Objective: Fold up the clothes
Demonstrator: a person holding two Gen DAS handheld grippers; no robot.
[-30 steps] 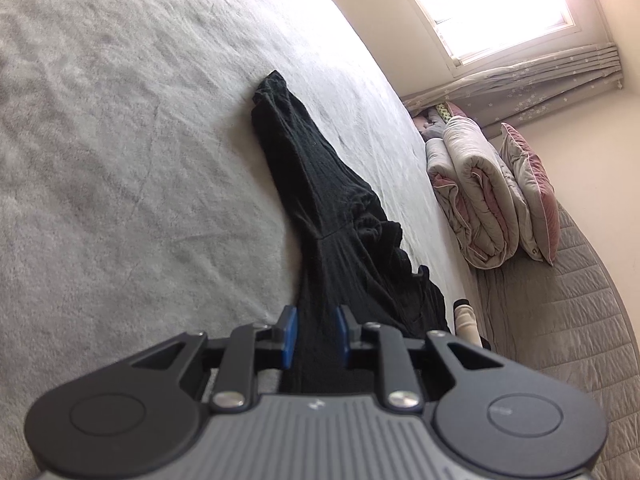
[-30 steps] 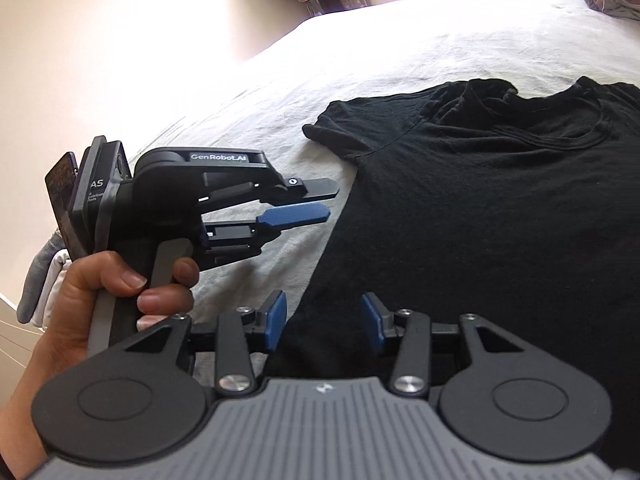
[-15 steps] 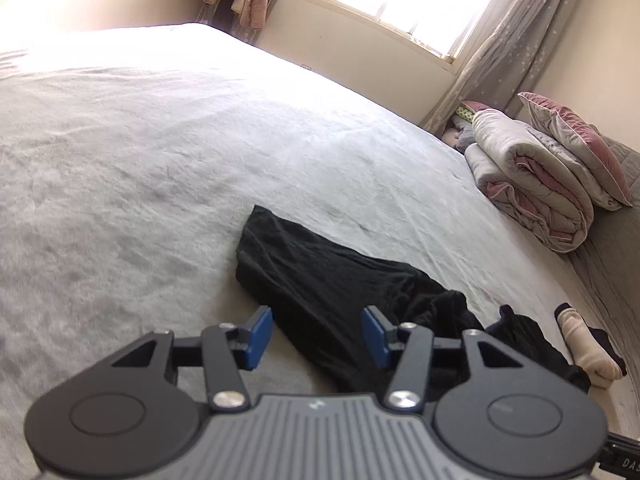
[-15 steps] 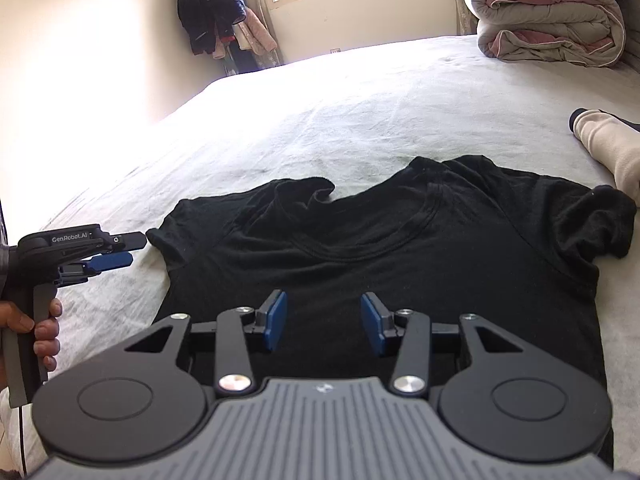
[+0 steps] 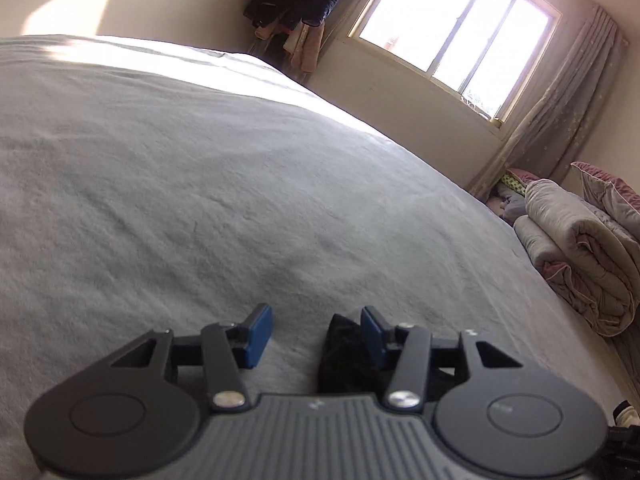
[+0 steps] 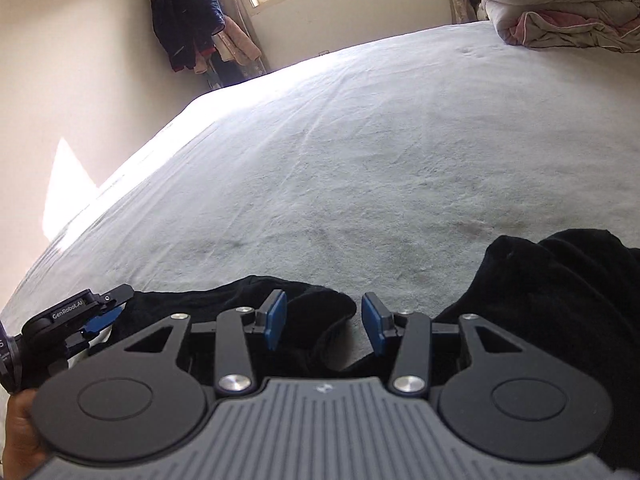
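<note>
**A:** What is nearest the cameras?

**B:** In the right wrist view, the right gripper (image 6: 322,326) with black arms and blue pads. Its jaws stand apart and clamp nothing; a rumpled black cotton T-shirt (image 6: 552,300) lies under and around them on the bed, one fold of it showing between the pads without being pressed.

**A:** And the left one?

**B:** The left gripper (image 5: 316,334), of the same make, has its jaws closing. A dark corner of the T-shirt (image 5: 344,360) sits just inside the right-hand pad; the pads do not pinch it, and bare sheet shows between them. In the right wrist view that same gripper (image 6: 106,312) appears at the lower left, lying against the shirt's left edge, with a person's hand (image 6: 20,436) on its handle.

**A:** So where is the garment?

**B:** Flat on the pale grey bed sheet (image 6: 360,152), at the near edge, bunched, its larger mass to the right.

**A:** Farther back?

**B:** A rolled grey-and-pink quilt (image 6: 560,4) at the far right of the bed, dark clothes hanging (image 6: 184,12) in the corner, and a bright window (image 5: 452,28) with a grey curtain (image 5: 560,100).
</note>
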